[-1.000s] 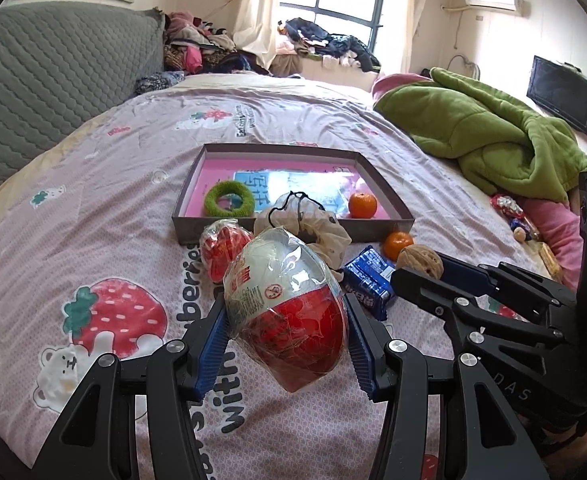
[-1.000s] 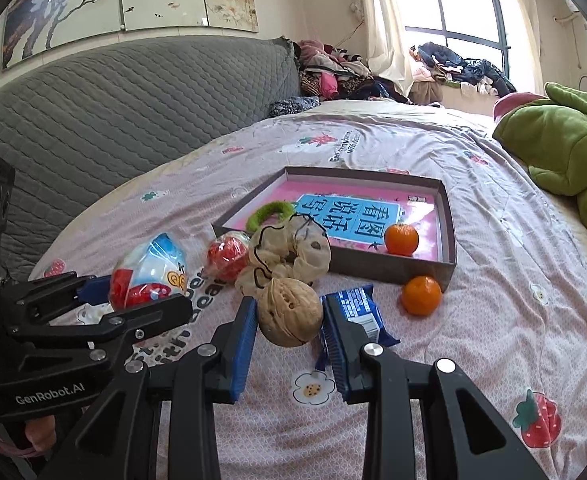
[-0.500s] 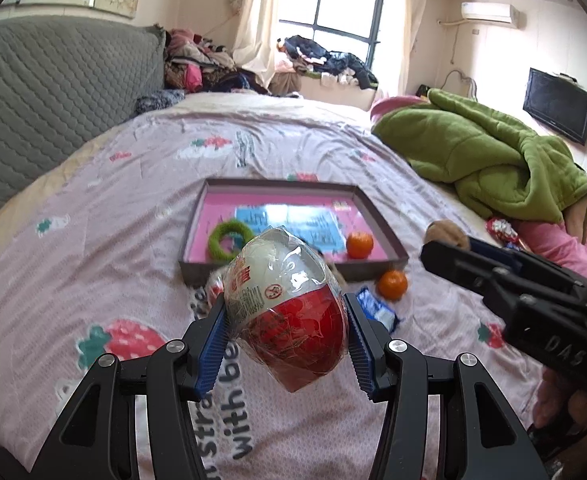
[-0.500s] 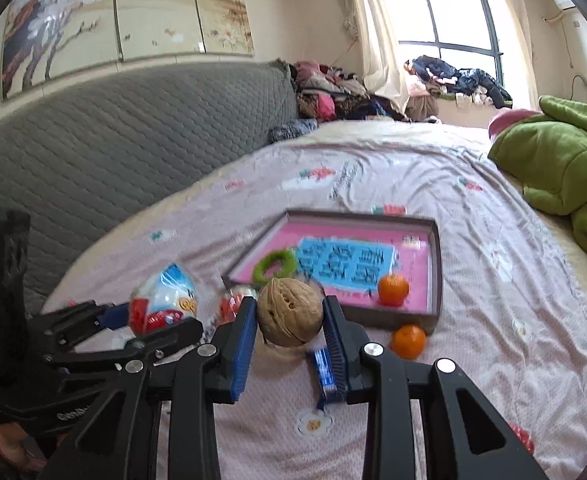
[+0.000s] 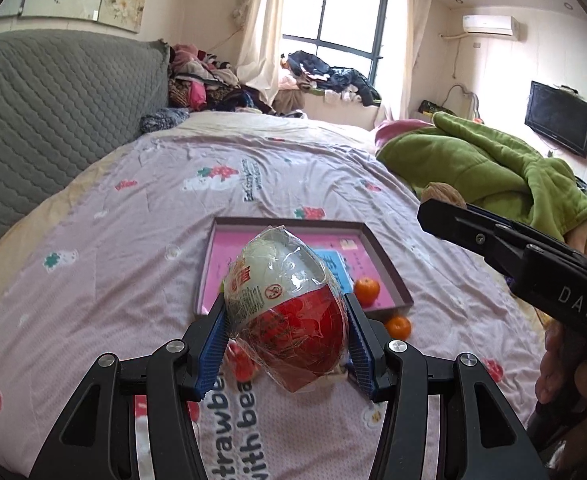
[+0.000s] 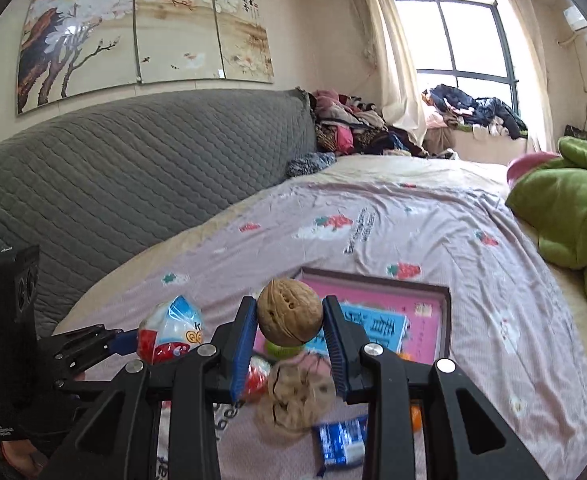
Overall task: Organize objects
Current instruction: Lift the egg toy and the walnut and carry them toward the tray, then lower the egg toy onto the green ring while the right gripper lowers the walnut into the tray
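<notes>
The left gripper (image 5: 287, 330) has its jaws clamped on the sides of a wrapped egg-shaped toy (image 5: 287, 308), white on top and red below, held in the air above the bed (image 5: 113, 272) and in front of the shallow pink-lined box (image 5: 389, 264) that lies on the strawberry-print cover. The toy hides the near left part of the box, so whatever lies there cannot be made out in the left wrist view. One orange (image 5: 366, 291) sits inside the box at its near right corner, and a second orange (image 5: 398, 327) lies on the cover just outside that same corner. A red wrapped item (image 5: 242, 364) peeks out below the toy, mostly covered by the blue pad. The right gripper (image 6: 289, 338) has its jaws closed on a walnut (image 6: 289, 312), lifted above the near edge of the box (image 6: 445, 320); in the left wrist view only the top of that walnut (image 5: 443, 194) shows behind the black finger. Under the walnut, a beige cloth bundle (image 6: 297, 396) is blurred, a green ring (image 6: 275, 348) in the box is nearly all hidden, and a blue snack packet (image 6: 339, 444) lies nearer than the box, partly cut off by the right finger. The printing on the blue sheet (image 6: 377, 330) inside the box is partly covered. A green blanket (image 5: 493, 172) is heaped to the right of the box.
</notes>
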The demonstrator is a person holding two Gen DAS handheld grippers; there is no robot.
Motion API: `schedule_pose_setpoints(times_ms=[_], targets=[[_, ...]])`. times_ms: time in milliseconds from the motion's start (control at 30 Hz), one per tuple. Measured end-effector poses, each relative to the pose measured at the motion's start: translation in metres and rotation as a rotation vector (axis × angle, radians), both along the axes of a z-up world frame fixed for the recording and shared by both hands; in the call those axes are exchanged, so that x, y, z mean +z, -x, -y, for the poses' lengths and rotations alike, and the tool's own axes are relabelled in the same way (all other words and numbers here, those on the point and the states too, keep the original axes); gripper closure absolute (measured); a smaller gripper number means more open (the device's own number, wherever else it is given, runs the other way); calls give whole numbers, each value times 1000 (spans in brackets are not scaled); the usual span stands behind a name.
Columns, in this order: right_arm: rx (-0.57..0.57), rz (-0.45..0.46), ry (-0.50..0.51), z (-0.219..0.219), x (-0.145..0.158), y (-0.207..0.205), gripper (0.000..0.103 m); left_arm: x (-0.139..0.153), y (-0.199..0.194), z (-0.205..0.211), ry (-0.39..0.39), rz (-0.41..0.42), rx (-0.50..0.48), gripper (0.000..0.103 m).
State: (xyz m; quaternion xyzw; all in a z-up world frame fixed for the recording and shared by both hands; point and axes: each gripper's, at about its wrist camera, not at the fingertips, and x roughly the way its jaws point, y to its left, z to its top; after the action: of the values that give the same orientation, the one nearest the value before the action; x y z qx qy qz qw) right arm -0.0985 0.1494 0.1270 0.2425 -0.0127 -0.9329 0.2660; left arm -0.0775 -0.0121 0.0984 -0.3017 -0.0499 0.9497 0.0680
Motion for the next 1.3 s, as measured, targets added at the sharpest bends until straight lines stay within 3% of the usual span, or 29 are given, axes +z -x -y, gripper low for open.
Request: schedule_pose_setpoints(times_ms=[467,667,1300], targets=[[-10,15,-19,-8,-10,39,69,-1,58,1,-5,5,7,47],[-32,13,-50,-12,-14,61,69,-5,87,-9,27,11,-8,47],[-51,83,-101,3,-62,104,69,-48,148,-3,81,79,15,47]])
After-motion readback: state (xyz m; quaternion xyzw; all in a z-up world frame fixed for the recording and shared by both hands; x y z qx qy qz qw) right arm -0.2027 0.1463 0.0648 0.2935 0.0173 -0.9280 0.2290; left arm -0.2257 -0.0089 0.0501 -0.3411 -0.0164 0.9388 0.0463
